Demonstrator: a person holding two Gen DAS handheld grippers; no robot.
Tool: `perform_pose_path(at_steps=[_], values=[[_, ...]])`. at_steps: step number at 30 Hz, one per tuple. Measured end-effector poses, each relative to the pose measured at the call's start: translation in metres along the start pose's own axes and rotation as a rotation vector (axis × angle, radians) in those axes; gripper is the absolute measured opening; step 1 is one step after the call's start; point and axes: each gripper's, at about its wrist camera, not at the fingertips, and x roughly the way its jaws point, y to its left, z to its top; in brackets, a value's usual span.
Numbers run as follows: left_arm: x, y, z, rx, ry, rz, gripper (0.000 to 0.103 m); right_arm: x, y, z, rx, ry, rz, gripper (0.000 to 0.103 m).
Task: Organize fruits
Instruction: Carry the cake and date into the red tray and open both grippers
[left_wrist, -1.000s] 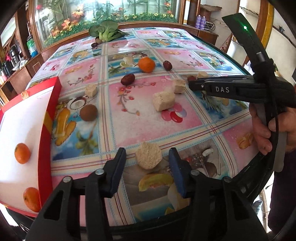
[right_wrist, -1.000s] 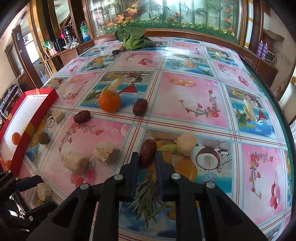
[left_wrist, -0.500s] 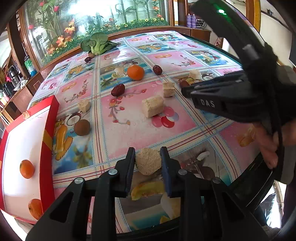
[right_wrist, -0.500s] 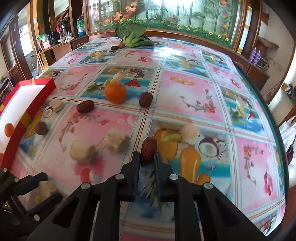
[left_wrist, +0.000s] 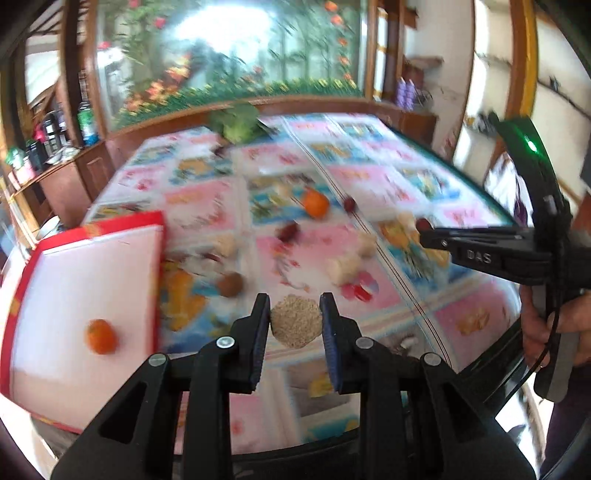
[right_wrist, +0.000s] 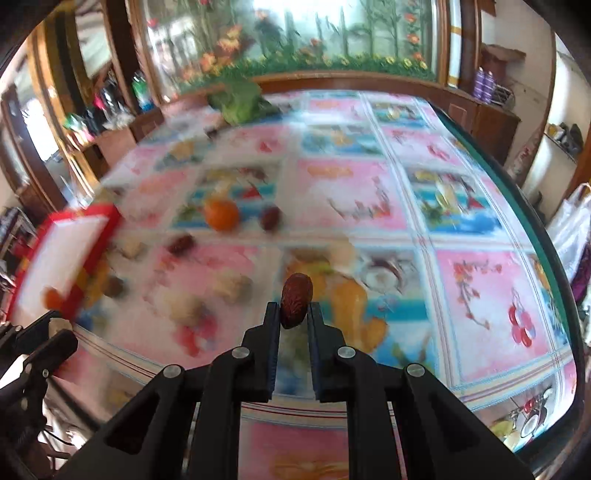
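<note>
Both loads lifted off the table since earlier, left gripper (left_wrist: 295, 317) pinching crumbly round cake (left_wrist: 295, 321), right gripper (right_wrist: 294, 308) clamping red date (right_wrist: 296, 300).

Glossy printed tablecloth (right_wrist: 480, 295); wrinkled date (right_wrist: 296, 300); grainy matt cake (left_wrist: 295, 322); wooden cabinets (right_wrist: 491, 122).

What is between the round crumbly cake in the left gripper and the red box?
In the left wrist view, a small brown round fruit lies on the tablecloth between the crumbly cake and the red box; otherwise bare cloth.
</note>
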Motion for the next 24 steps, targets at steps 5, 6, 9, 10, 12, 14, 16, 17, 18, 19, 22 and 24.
perform_pose_path(at_steps=[5,6,9,10,12,14,16,17,18,19,22,24], values=[[-0.037,0.063,0.001,-0.101,-0.085,0.140,0.029,-0.017,0.058,0.018,-0.077,-0.074,0.175,0.012],[-0.043,0.077,0.000,-0.122,-0.096,0.179,0.029,-0.017,0.073,0.022,-0.096,-0.083,0.219,0.012],[-0.056,0.123,-0.007,-0.184,-0.114,0.306,0.029,-0.009,0.121,0.030,-0.138,-0.067,0.341,0.012],[-0.059,0.136,-0.009,-0.198,-0.117,0.341,0.029,-0.005,0.139,0.032,-0.154,-0.059,0.381,0.012],[-0.062,0.154,-0.016,-0.219,-0.116,0.385,0.029,0.002,0.168,0.033,-0.184,-0.059,0.428,0.012],[-0.062,0.167,-0.023,-0.239,-0.107,0.400,0.029,0.010,0.197,0.029,-0.215,-0.054,0.468,0.012],[-0.058,0.176,-0.029,-0.250,-0.098,0.408,0.029,0.020,0.219,0.022,-0.236,-0.027,0.510,0.012],[-0.055,0.182,-0.033,-0.260,-0.090,0.414,0.029,0.025,0.230,0.018,-0.250,-0.013,0.512,0.012],[-0.054,0.187,-0.036,-0.264,-0.084,0.418,0.029,0.032,0.242,0.013,-0.270,0.004,0.513,0.012],[-0.051,0.190,-0.039,-0.266,-0.075,0.425,0.029,0.036,0.246,0.010,-0.279,0.016,0.518,0.012],[-0.041,0.203,-0.047,-0.290,-0.038,0.445,0.029,0.049,0.259,0.001,-0.302,0.054,0.532,0.012],[-0.038,0.206,-0.050,-0.300,-0.021,0.452,0.029,0.053,0.263,-0.001,-0.311,0.065,0.543,0.012]])
